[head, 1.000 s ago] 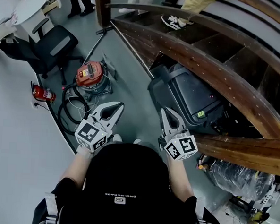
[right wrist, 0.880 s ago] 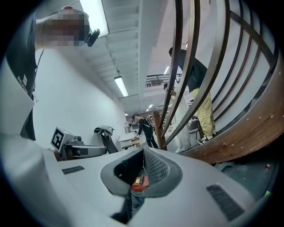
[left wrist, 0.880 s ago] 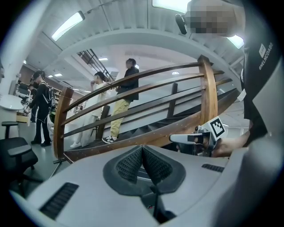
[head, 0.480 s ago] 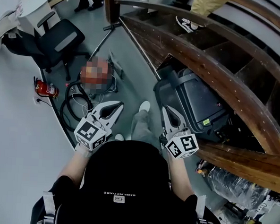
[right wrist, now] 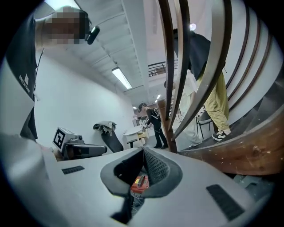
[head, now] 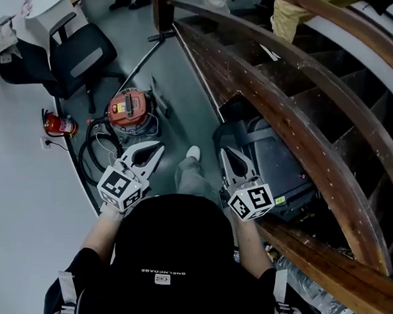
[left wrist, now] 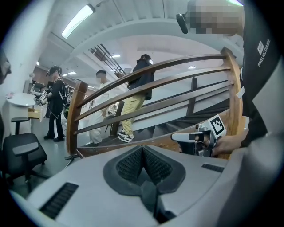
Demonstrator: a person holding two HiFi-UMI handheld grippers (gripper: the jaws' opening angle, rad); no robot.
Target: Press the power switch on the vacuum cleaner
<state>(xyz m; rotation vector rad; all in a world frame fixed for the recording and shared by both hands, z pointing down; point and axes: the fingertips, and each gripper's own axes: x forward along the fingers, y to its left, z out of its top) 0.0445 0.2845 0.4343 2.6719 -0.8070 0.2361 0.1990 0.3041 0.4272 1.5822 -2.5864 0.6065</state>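
The vacuum cleaner [head: 128, 106] is a red-topped drum standing on the grey floor, ahead and to the left in the head view. A coiled black hose [head: 97, 155] lies beside it. My left gripper [head: 150, 150] is shut and empty, its tip short of the drum and slightly to its right. My right gripper [head: 226, 152] is also shut and empty, further right near the stairs. In the left gripper view the left gripper [left wrist: 142, 148] has its jaws closed together. In the right gripper view, the vacuum cleaner [right wrist: 138, 182] shows through the gap below the right gripper [right wrist: 143, 151] tips.
A curved wooden staircase railing [head: 287, 79] runs along the right, with a black case [head: 275, 168] under it. A fire extinguisher [head: 58, 124] and a black office chair [head: 83, 56] stand left of the vacuum. The person's white shoe [head: 193, 153] is between the grippers. People stand on the stairs [left wrist: 140, 95].
The person has stepped forward, and a leg with a white shoe now shows between the grippers. The vacuum sits closer to the left gripper. Both grippers stay shut.
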